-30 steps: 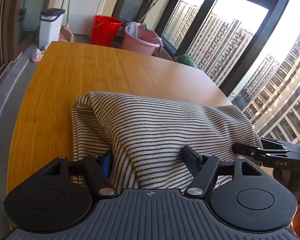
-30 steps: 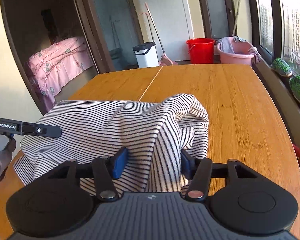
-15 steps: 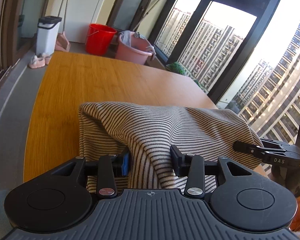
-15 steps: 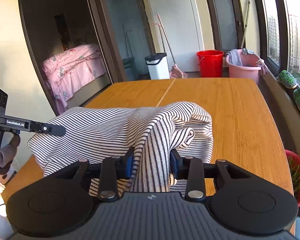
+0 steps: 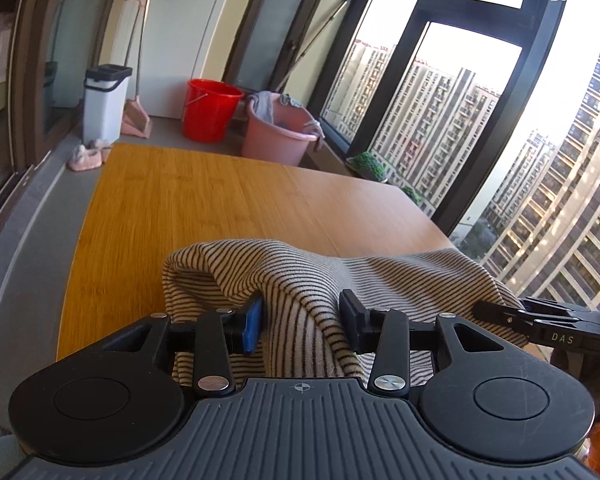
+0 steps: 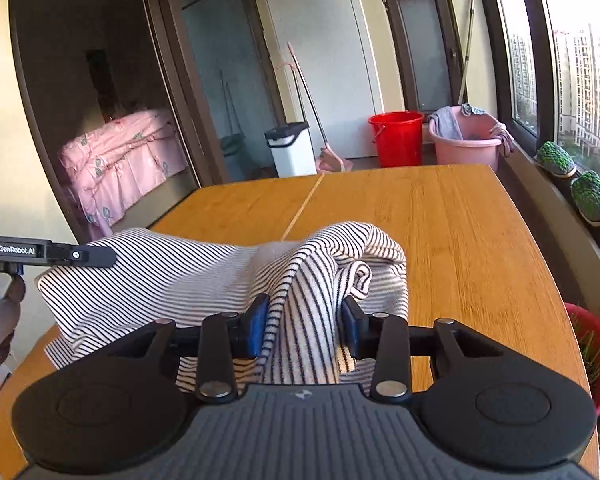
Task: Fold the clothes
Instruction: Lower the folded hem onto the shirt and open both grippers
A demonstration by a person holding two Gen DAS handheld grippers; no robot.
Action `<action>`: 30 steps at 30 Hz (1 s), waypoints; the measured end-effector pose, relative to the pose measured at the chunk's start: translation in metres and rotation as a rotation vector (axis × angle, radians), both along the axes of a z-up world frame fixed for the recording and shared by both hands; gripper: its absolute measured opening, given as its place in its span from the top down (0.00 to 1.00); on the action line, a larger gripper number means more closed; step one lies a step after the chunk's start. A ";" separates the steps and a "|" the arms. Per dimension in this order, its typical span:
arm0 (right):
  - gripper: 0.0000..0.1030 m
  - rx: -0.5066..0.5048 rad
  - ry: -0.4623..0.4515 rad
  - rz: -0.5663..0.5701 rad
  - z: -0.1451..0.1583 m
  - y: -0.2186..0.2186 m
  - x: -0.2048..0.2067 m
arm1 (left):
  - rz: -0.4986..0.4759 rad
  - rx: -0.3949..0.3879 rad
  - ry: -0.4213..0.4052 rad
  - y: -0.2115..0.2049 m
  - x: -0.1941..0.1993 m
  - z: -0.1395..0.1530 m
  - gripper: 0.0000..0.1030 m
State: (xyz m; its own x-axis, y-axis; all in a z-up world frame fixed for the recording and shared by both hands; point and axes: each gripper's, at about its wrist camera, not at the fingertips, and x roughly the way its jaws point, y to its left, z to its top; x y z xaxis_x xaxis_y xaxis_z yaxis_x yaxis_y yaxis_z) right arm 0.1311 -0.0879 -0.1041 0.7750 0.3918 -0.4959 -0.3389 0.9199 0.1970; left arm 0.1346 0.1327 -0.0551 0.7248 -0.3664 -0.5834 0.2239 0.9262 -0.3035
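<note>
At the far end of the table [image 6: 440,216], in the upper middle of both frames, a red bucket [image 6: 396,136] stands beside a pink tub [image 6: 466,142] with grey and pink cloths draped over its rim; what lies deeper inside either cannot be seen. Left of them stands a white bin [image 6: 290,148] with a dark lid, shut.

The striped shirt [image 6: 172,280] lies bunched at the near edge of the table, low in both frames. The left gripper [image 5: 300,320] is clamped on a raised fold of it, blue pad on one side, black on the other. The right gripper [image 6: 302,320] pinches another fold the same way. Each tool's own body hides the cloth nearest the camera, and the shirt's underside is out of sight. In the left view the other gripper pokes in at the right edge, cut off by the frame; in the right view it enters from the left edge.

Beyond the shirt the wooden tabletop stretches bare to its far edge, with windows [image 5: 460,100] along its right side.
</note>
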 end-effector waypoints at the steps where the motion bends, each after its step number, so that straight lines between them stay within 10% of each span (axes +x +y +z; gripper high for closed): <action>1: 0.62 -0.004 -0.003 -0.007 0.000 -0.001 0.000 | 0.009 0.007 0.007 0.002 0.000 -0.005 0.53; 9: 0.28 -0.036 -0.023 -0.061 -0.002 -0.007 -0.002 | 0.107 0.052 -0.035 0.017 -0.011 0.009 0.31; 14: 0.00 0.028 -0.039 -0.030 0.002 -0.003 -0.001 | 0.007 -0.020 -0.134 0.003 -0.027 0.045 0.06; 22: 0.00 0.284 0.064 0.091 -0.009 0.014 0.021 | -0.159 -0.099 0.049 -0.031 -0.018 -0.005 0.04; 30: 0.00 0.221 0.134 0.078 -0.033 0.023 0.018 | -0.178 -0.031 0.000 -0.031 -0.012 -0.011 0.03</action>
